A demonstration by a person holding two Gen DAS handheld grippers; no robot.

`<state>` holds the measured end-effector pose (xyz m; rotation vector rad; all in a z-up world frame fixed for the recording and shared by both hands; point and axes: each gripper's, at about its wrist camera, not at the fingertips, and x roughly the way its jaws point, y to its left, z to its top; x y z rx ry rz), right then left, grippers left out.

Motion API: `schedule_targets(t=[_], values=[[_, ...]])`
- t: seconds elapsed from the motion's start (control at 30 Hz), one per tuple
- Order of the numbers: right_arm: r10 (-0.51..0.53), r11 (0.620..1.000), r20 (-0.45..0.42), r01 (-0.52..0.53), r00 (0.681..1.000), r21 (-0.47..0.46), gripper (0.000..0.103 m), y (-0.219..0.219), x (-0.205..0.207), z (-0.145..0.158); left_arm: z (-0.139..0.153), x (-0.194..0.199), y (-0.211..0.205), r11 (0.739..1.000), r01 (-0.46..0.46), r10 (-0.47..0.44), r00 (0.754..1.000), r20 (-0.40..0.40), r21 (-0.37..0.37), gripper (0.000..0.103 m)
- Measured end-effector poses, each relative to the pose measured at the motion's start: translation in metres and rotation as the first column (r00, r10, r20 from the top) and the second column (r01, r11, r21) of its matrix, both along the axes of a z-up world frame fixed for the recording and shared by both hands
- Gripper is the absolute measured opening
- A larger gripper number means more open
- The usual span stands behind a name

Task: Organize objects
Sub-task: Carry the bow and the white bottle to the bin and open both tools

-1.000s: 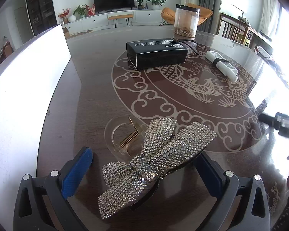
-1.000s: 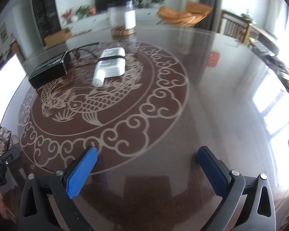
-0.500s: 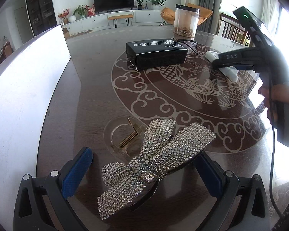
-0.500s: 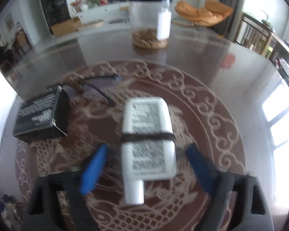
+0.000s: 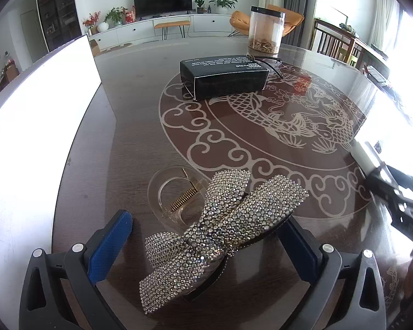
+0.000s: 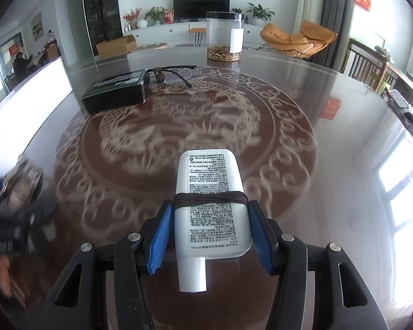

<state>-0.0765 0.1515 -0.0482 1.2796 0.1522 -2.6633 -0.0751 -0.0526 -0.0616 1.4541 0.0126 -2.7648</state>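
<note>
Your right gripper (image 6: 209, 231) has its blue fingers (image 6: 159, 236) pressed against both flanks of the white tube (image 6: 210, 206), cap end pointing back toward you and a dark band wound round the tube's middle. The blurred counter pattern beneath suggests the tube is off the counter (image 6: 330, 165) and being carried, though the frame does not show the gap outright.

Your left gripper (image 5: 206, 247) has its fingers spread wide, empty, on either side of the rhinestone bow clip (image 5: 220, 233). The right-hand finger looks to sit just beside or touching the bow's wing; I cannot tell which. A clear claw clip (image 5: 176, 195) lies just beyond the bow, touching or tucked under it.

Taking the black box (image 5: 224, 77) as the landmark: the bow and claw clip lie well on your near side of it, the glasses (image 6: 176, 74) sit right beside its far end, and the clear jar (image 6: 224, 38) stands farther beyond.

The step in hand looks like the transfer of the tube. Nothing here marks out a destination, so I would guess you are gathering it with the hair clips, toward the left gripper. The next move calls for keeping the squeeze steady, since the tube's body is soft, lowering it flat, then parting the fingers.
</note>
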Motion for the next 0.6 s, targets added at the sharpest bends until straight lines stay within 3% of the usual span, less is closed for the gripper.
schedule_targets(t=[0.17,0.43,0.6], values=[[-0.018,1.0,0.0,0.018,1.0,0.005,0.054,-0.003,0.002,0.005,0.0,0.0,0.0,1.0,0.0,0.0,1.0,0.0,0.0,0.103],[-0.056,0.998,0.021,0.056,0.998,0.005,0.08,0.0,-0.009,0.006,0.001,0.004,0.002,0.998,0.054,-0.055,0.998,0.028,0.011,0.103],[-0.049,0.999,0.028,0.049,0.998,0.003,0.087,0.0,-0.009,0.005,0.007,0.038,-0.01,0.992,0.067,-0.07,0.997,0.017,0.111,0.103]])
